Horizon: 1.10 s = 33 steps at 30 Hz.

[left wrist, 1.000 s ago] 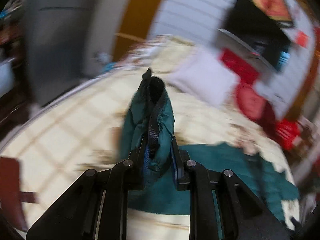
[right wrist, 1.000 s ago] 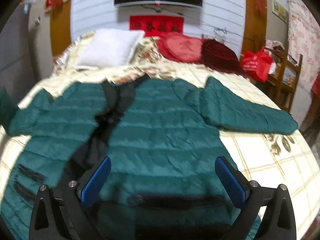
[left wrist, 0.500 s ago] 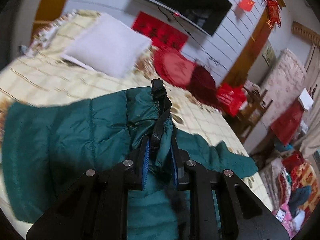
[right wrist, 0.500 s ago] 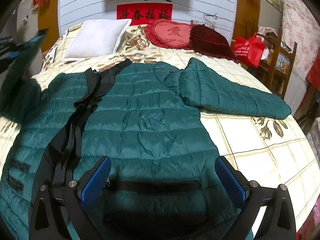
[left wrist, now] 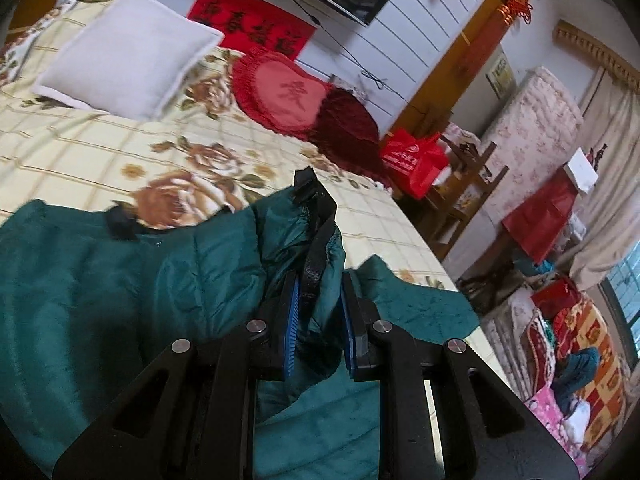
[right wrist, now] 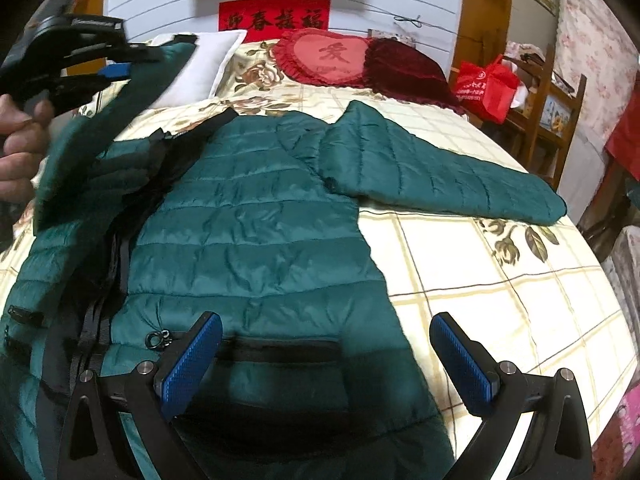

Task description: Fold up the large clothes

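A: In the left wrist view, what does the left tool have?

B: Its blue pads are pinched narrow on the cuff of the left sleeve of the green jacket, with the black cuff band sticking up between them. The cuff is lifted above the jacket body, which lies on the bed. The white pillow sits far off to the left.

A: And the right wrist view?

B: The right tool stands wide and holds nothing; it hovers above the near hem of the jacket, over a black pocket zip. The jacket lies spread face up on the bed. The right sleeve stretches out flat to the right. At far left the left tool holds the left sleeve raised.

A: So which step is this?

B: By the look of it, folding the left sleeve in across the chest. The next move would call for carrying the cuff rightward, laying it flat on the body, then releasing; the right sleeve is not yet folded.
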Available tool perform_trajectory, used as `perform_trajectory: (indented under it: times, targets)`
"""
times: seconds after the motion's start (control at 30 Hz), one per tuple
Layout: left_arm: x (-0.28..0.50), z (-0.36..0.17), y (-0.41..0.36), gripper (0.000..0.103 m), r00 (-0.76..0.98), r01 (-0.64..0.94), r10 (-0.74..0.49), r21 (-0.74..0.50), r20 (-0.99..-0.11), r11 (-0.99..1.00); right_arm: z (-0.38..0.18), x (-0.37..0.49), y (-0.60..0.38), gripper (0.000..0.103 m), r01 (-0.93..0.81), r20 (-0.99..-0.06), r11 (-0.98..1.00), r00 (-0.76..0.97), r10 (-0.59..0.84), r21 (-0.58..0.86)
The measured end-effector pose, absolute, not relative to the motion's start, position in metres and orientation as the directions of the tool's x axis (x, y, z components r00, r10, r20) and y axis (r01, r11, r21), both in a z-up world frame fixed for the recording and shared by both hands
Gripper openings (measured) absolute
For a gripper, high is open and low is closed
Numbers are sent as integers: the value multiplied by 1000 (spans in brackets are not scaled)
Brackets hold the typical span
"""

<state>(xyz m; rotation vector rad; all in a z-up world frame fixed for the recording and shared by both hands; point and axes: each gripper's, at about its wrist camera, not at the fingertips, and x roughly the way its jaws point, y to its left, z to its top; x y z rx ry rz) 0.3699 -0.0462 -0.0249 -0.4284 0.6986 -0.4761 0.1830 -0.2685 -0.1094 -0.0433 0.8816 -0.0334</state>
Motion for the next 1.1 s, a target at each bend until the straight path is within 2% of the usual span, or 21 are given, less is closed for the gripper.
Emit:
perform_trajectory:
  times: [0.27,0.3,0.33,0.5,0.63,0.77,0.93,1.03,1.1]
  targets:
    - [391,-46,-80,17,640,245,-585,-589,-499,770,-107,180,-277,103,7,-773,1000,634,-15,-13]
    - [393,-49,-83,11,629,254,-602,-602,-491,757,-107,180,-277,103,7,-775,1000,632,-14,-12]
    - [395,-52,-89,11,616,258,-615,-612,-492,748,-108,180,-278,103,7,-776,1000,630,-12,-10]
    - [393,-69,-104,11,584,259,-579,-545,-570,798,-110,182,-278,103,8,-785,1000,620,0,7]
    - [384,-74,-78,11,603,215,-530,-518,-597,828,-107,183,-279,103,20,-778,1000,628,7,25]
    - [367,-73,-23,11,640,157,-455,-474,-619,867,-103,186,-273,103,22,-765,999,644,13,35]
    - [338,-81,67,11,709,-3,-264,-377,-653,926,-88,187,-259,103,-3,-698,996,714,63,87]
    - [324,-89,105,11,726,-102,-167,-345,-667,933,-76,215,-249,103,-67,-656,989,742,137,131]
    - [311,-95,128,11,736,-168,-118,-349,-666,922,-70,243,-249,103,-91,-628,970,748,215,224]
